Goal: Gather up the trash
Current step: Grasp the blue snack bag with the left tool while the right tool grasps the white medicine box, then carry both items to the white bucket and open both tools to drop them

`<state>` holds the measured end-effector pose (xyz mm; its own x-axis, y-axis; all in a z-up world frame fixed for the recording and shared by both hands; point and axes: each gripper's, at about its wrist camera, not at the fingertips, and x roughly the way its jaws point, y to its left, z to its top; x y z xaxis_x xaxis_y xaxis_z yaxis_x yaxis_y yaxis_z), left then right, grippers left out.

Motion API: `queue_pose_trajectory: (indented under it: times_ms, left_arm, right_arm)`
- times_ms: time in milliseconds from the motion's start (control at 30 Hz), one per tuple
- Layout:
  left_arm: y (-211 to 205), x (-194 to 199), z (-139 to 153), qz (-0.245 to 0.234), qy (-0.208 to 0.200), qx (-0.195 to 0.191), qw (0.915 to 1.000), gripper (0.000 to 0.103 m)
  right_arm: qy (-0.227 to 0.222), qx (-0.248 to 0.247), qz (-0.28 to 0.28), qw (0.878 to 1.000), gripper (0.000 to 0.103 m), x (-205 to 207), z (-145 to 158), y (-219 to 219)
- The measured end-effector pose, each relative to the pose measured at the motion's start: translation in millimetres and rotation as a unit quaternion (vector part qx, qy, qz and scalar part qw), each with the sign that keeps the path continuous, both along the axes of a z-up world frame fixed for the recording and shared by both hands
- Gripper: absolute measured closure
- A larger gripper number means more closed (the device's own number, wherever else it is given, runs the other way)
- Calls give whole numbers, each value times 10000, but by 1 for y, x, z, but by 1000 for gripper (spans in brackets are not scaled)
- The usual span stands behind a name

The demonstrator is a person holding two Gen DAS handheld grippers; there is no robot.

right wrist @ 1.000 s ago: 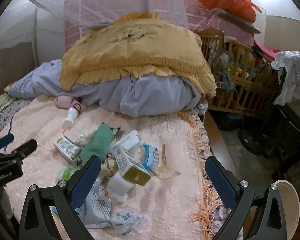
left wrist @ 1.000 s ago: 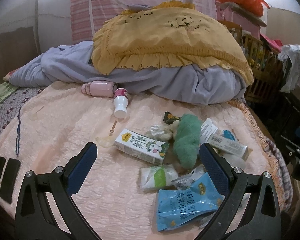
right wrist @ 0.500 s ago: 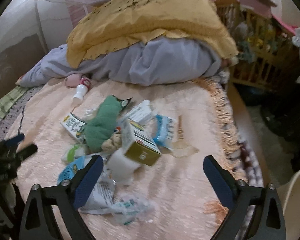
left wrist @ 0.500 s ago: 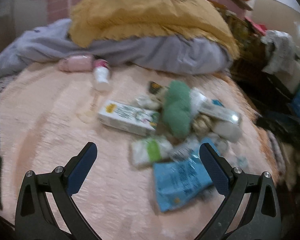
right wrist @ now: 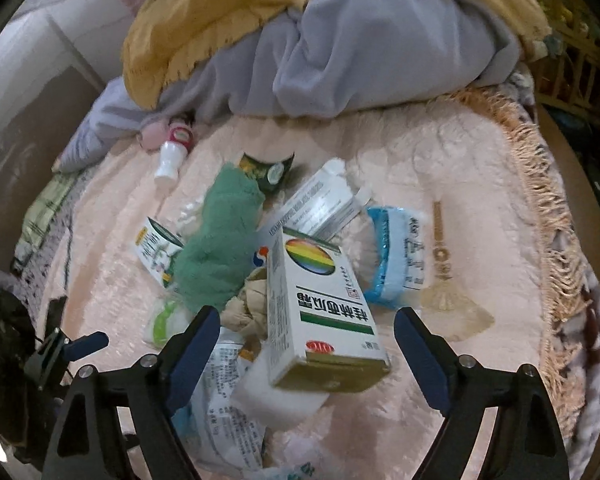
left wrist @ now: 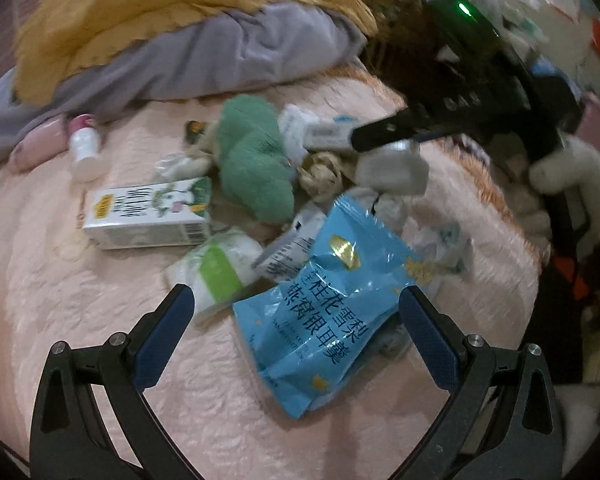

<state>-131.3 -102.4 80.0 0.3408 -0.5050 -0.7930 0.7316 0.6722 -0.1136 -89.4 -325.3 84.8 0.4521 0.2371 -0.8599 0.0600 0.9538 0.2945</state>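
The step in hand looks like the reach: both grippers tilt steeply down over litter heaped on a pink bedspread (left wrist: pixel 80 340), nothing lifted yet. The right gripper (right wrist: pixel 307 338) straddles a white medicine box (right wrist: pixel 324 312); its jaws are closing, pads not yet pressing the box. The left gripper (left wrist: pixel 296 322) stands wide and empty, with a blue snack pouch (left wrist: pixel 332 312) between its fingers. Next, I judge, each needs to sink a little and pinch squarely. At eleven o'clock of the pouch lies a milk carton (left wrist: pixel 148 216); at twelve a green cloth (left wrist: pixel 256 160). Farther, at ten, a small bottle (left wrist: pixel 84 152) rests beside grey bedding (left wrist: pixel 236 52).
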Motion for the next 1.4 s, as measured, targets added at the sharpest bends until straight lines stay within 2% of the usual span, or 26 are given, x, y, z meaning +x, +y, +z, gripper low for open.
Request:
queue_pose_trajectory:
  times_ms: [67,133,167,200,233,267,300,400,567,767,833,1033,1233,1400]
  left_arm:
    - [-5,2,-8,-115,97,103,9998,2]
    - [-9,3,-14,-229,242,106,9994,19]
    - [-10,3,-16,-266,326,121,9990,35]
    - [-10,4,-18,-283,383,127,9988,42]
    - [-10,2,-18,-266,386,131,9988,44]
    - [-10,1,-17,-260,367,121,9989,53]
    - [-9,-1,-16,-250,364,107,9990,58]
    - [-1,-3,-5,-129,467,-157,9987,61]
    - [7,-9,22,61,350,-391,9986,63]
    - [-15,-24,53,-46,197,-542,9983,63]
    - [-33,-28,61,-156,174,-584,9980,63]
    - [-104,-38,75,-546,341,-736,9952,63]
    - [-189,-58,77,-1079,582,-806,9892,63]
    - [-259,-80,73,-1452,874,-801,9823,63]
  right_arm:
    - [107,9,16,9999,23,6,-9,2]
    - [190,80,-17,9998,37,10,-16,2]
    - [198,135,-38,9997,49,9,-18,1]
    - [181,183,-59,9997,49,8,-19,1]
    - [126,164,-81,9998,49,6,-18,1]
    - [69,108,-76,9999,49,3,-15,2]
    - [-5,39,-66,10000,49,-1,-11,2]
    - [-269,-197,-11,9994,49,-16,9,3]
    - [-653,-451,33,9968,49,-43,45,1]
    - [-883,-991,-2,9911,49,-83,75,-9]
    - [-928,-1232,-101,9880,49,-98,81,-19]
    - [-881,-1439,-715,9831,49,-147,85,-81]
    - [-541,-1855,-1492,9697,49,-203,73,-158]
    - [-223,-1945,-2053,9589,49,-250,56,-216]
